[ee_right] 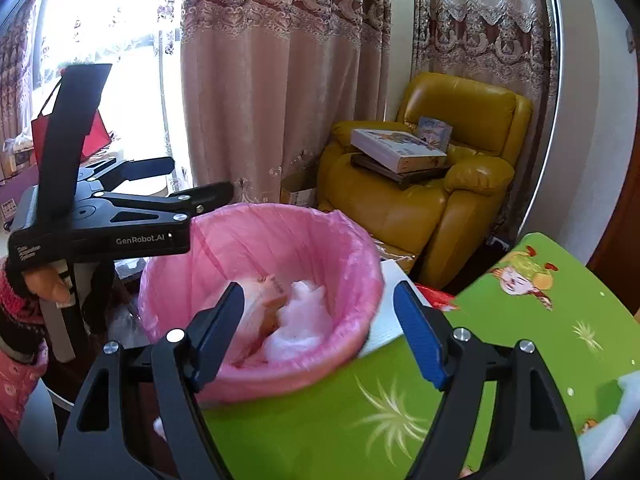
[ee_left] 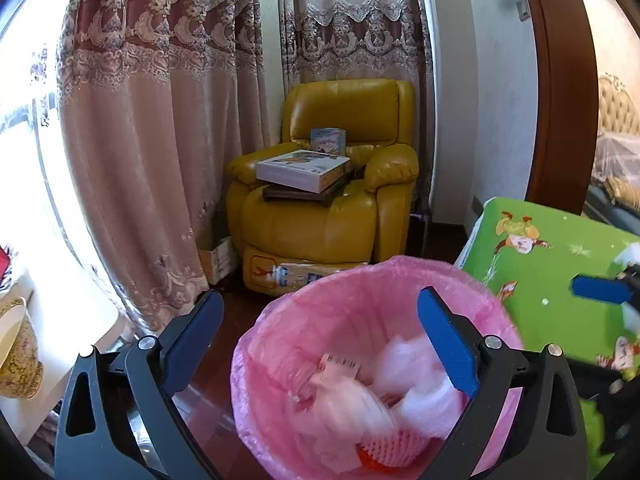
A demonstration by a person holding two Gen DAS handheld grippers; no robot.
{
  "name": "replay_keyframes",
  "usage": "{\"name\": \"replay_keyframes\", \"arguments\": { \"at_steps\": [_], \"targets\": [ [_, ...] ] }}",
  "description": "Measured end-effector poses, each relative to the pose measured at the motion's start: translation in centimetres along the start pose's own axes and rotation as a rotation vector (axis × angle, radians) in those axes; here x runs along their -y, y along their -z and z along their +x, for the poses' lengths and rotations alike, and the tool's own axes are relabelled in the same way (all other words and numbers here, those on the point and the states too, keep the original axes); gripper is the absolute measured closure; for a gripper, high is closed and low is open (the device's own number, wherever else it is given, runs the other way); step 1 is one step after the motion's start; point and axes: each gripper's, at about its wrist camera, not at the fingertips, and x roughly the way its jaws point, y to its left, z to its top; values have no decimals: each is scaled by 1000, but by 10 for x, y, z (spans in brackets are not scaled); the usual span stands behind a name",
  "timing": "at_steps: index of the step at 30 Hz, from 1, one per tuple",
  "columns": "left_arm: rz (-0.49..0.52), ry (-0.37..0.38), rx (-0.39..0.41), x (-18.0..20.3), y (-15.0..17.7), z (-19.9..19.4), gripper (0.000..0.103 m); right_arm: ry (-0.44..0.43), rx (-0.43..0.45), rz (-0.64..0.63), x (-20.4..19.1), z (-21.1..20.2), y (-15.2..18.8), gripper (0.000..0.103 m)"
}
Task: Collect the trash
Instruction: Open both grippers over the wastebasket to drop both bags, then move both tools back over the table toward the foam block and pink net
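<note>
Grippers both spread wide and empty: left gripper (ee_left: 320,334) hangs over the pink-lined trash bin (ee_left: 496,300), right gripper (ee_right: 320,330) at the green table's (ee_right: 520,320) edge. Crumpled wrappers (ee_left: 352,396) sit inside, bin just beside that table edge.

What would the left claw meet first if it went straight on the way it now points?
Probably the pink-lined trash bin: the open left claw points into its mouth, so the crumpled trash inside looks like first contact, though depth is unclear.
</note>
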Motion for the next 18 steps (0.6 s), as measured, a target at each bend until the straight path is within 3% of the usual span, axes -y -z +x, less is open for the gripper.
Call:
{"name": "replay_keyframes", "arguments": {
  "at_steps": [5,9,13,18],
  "targets": [
    [12,-9,0,5,13,-13,9,26,31,30,16,-34,15,28],
    [2,31,-9,18,21,-23,9,80,50,55,37,-65,31,27],
    [1,121,-32,48,28,-29,9,154,64,112,69,-99,53,26],
    [63,253,-59,115,36,-31,9,266,50,211,120,-138,92,26]
  ]
}}
